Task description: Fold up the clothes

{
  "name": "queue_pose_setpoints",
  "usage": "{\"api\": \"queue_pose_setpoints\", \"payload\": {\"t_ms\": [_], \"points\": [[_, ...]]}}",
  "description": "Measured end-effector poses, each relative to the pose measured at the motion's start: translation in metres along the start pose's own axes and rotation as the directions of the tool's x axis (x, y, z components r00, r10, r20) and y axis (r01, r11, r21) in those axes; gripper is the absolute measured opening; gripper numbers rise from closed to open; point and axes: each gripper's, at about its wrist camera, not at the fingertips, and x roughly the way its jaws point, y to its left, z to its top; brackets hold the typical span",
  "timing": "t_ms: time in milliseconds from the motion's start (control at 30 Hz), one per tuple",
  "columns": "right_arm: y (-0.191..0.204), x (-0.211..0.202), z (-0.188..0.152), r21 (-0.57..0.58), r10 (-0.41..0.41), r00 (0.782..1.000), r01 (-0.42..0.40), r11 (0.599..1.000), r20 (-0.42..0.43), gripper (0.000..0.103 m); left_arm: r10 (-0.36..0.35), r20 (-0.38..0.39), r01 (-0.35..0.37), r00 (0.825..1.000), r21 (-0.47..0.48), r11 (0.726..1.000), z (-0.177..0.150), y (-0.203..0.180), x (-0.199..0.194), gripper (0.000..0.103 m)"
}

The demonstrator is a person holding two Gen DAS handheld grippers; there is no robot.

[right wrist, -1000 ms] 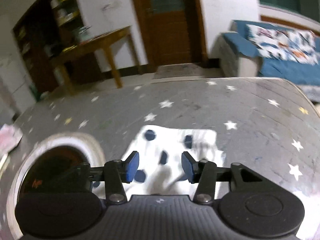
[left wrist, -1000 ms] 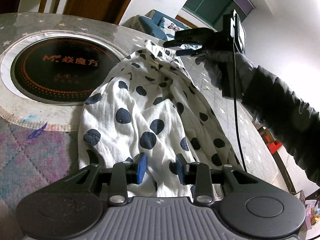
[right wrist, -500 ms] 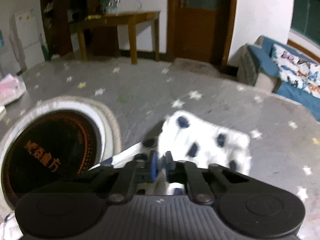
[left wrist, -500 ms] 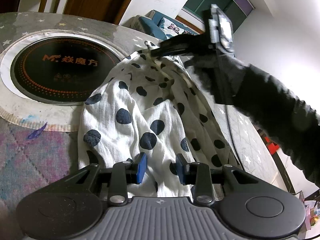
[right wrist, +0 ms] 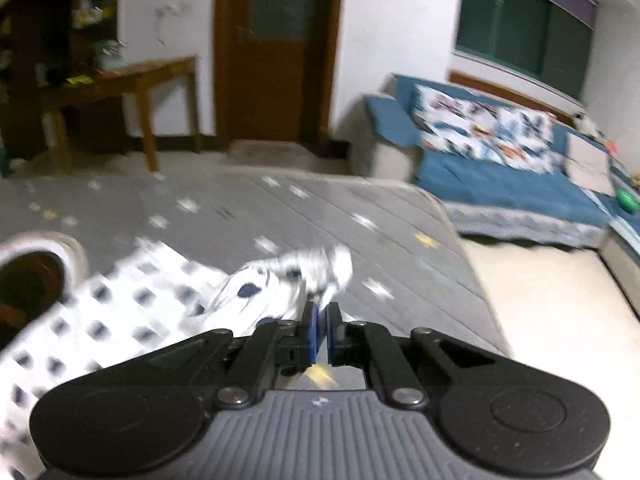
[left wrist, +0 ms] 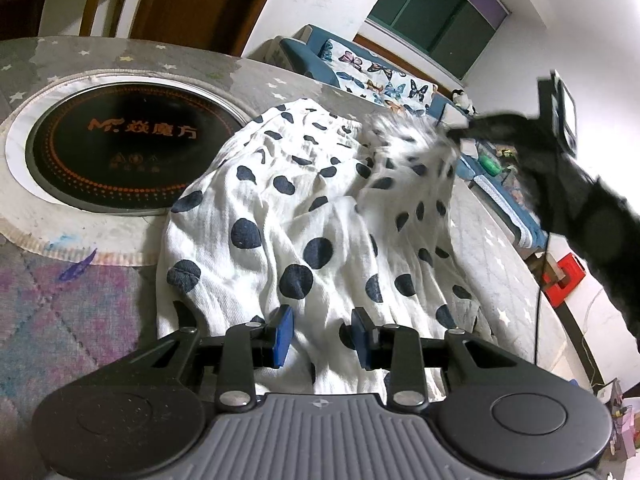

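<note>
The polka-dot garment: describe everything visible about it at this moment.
The polka-dot garment is white with dark navy dots and looks like a soft, thin, crinkled fabric. It lies rumpled and unfolded on the grey star-print table cover, its near-left edge lapping the white ring around the black round cooktop. Its far corner is pinched in the right gripper, which is shut on it, and is raised and motion-blurred. The left gripper is open over the near hem; contact cannot be judged.

Left tool (left wrist: 322, 338): black linkages, silver screws, blue pads (left wrist: 283, 335), ribbed grey housing. Dark fuzzy sleeve (left wrist: 600, 220).
</note>
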Motion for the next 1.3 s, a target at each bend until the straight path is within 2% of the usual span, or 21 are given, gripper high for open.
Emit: {"api": "queue_pose_setpoints", "payload": {"t_ms": [100,200,267,367,433,500,567,600,667,733,833,1000,1067,1133,1167,1200,1233,1300], "points": [[-0.021,0.005,-0.018,0.016,-0.078,0.995,0.079,0.997,-0.065,0.006,0.010,0.000,-0.010,1.000,0.009,1.000,0.000,-0.001,0.001,0.035],[-0.037,0.009,-0.031,0.015,-0.152,0.980,0.155,0.988,-0.126,0.008,0.017,0.000,-0.017,1.000,0.018,1.000,0.000,-0.003,0.001,0.035],[-0.036,0.007,-0.033,0.026,-0.128,0.986,0.131,0.991,-0.110,0.009,0.019,0.000,-0.019,1.000,0.022,1.000,0.000,-0.003,0.001,0.035],[-0.018,0.006,-0.023,0.039,-0.009,0.998,0.011,0.999,-0.067,0.010,0.026,-0.004,-0.026,1.000,0.022,0.999,0.001,-0.004,0.001,0.035],[0.004,0.011,-0.017,0.019,0.081,0.995,-0.080,0.997,-0.056,0.014,0.044,0.004,-0.044,0.999,0.015,0.999,0.004,-0.005,-0.002,0.036],[0.035,0.023,-0.008,-0.006,0.185,0.981,-0.186,0.982,-0.064,0.021,0.064,0.031,-0.064,0.997,0.010,0.998,0.007,-0.005,-0.009,0.036],[0.065,0.038,-0.001,-0.034,0.255,0.963,-0.258,0.965,-0.085,0.028,0.092,0.071,-0.093,0.993,0.004,0.996,0.010,-0.003,-0.019,0.038],[0.080,0.045,0.003,-0.048,0.276,0.956,-0.281,0.958,-0.096,0.033,0.117,0.091,-0.118,0.989,0.004,0.993,0.011,-0.001,-0.023,0.040],[0.105,0.061,0.011,-0.073,0.309,0.944,-0.318,0.945,-0.116,0.035,0.175,0.122,-0.178,0.977,0.014,0.984,0.013,0.001,-0.030,0.044],[0.124,0.077,0.020,-0.071,0.327,0.935,-0.338,0.938,-0.134,0.036,0.225,0.130,-0.229,0.966,0.022,0.973,0.013,0.006,-0.031,0.050],[0.140,0.097,0.034,-0.033,0.347,0.925,-0.356,0.934,-0.156,0.036,0.258,0.110,-0.262,0.960,0.021,0.965,0.012,0.014,-0.026,0.052],[0.164,0.129,0.048,-0.027,0.312,0.931,-0.323,0.946,-0.188,0.035,0.264,0.097,-0.268,0.960,0.033,0.963,0.008,0.020,-0.019,0.051],[0.172,0.136,0.050,-0.035,0.283,0.941,-0.293,0.955,-0.184,0.035,0.252,0.094,-0.256,0.963,0.037,0.966,0.008,0.024,-0.018,0.050],[0.178,0.138,0.054,-0.026,0.286,0.942,-0.295,0.955,-0.176,0.028,0.239,0.087,-0.243,0.967,0.037,0.969,0.008,0.027,-0.016,0.038],[0.181,0.139,0.056,-0.021,0.288,0.942,-0.296,0.955,-0.173,0.021,0.235,0.087,-0.240,0.968,0.040,0.970,0.007,0.028,-0.016,0.034],[0.183,0.140,0.058,-0.016,0.289,0.942,-0.296,0.955,-0.169,0.010,0.232,0.087,-0.236,0.969,0.043,0.971,0.007,0.028,-0.016,0.024],[0.186,0.141,0.061,-0.012,0.291,0.942,-0.297,0.955,-0.165,0.007,0.228,0.088,-0.233,0.970,0.040,0.972,0.006,0.029,-0.016,0.017],[0.192,0.143,0.065,-0.003,0.294,0.943,-0.298,0.954,-0.157,0.005,0.222,0.091,-0.226,0.971,0.029,0.974,0.005,0.031,-0.018,0.009]]}}
